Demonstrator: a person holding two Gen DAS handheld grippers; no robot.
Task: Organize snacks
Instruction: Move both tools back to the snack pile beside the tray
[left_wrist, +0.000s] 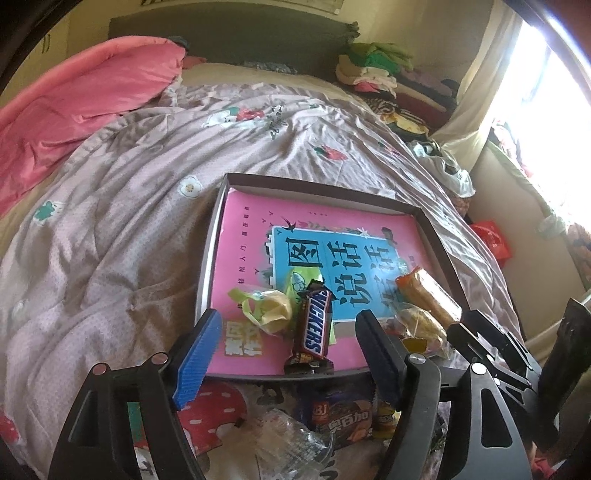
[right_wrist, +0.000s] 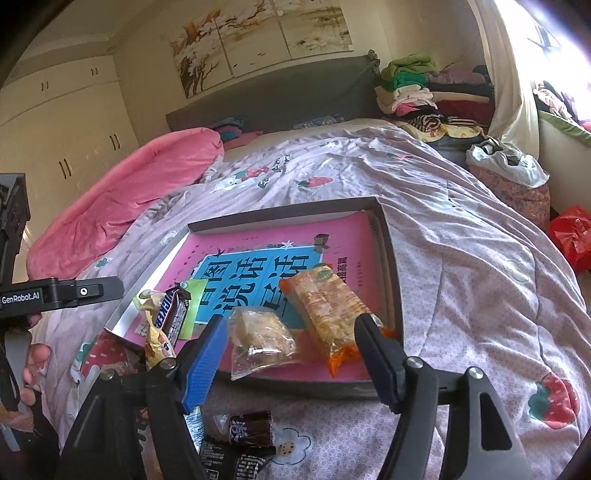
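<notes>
Your left claw (left_wrist: 286, 349) stands open over the near edge of the box (left_wrist: 436, 236), holding nothing. The Snickers (left_wrist: 312, 328) lies loose between its fingers, apart from both pads, its length running away from you. Just left of the bar, toward the blue pad (left_wrist: 197, 360), sits a yellow-green candy (left_wrist: 267, 310). Beyond the bar the pink book (left_wrist: 251, 236) covers the box floor. Right of the black finger (left_wrist: 376, 354) lie a clear bag (left_wrist: 421, 325) and, past it, an orange cracker pack (left_wrist: 428, 295). Below the claw, outside the box on the quilt (left_wrist: 110, 221), you have a dark snack bag (left_wrist: 343, 417) and a crumpled clear wrapper (left_wrist: 284, 443).

Your right claw (right_wrist: 290, 347) is open too, and empty. The clear bag (right_wrist: 262, 339) lies just ahead of its blue pad (right_wrist: 207, 365), and the cracker pack (right_wrist: 325, 306) reaches down to the black finger (right_wrist: 376, 354); whether that tip touches the pack you cannot tell. Left of this claw the Snickers (right_wrist: 171, 312) rests at the box (right_wrist: 391, 258) corner, beside the candy (right_wrist: 157, 336). Under the claw, on the quilt (right_wrist: 461, 240), lies a small dark candy (right_wrist: 251, 428) beside other dark packets (right_wrist: 236, 458). Your left hand (right_wrist: 33, 369) shows at the far left edge, on its grip.
</notes>
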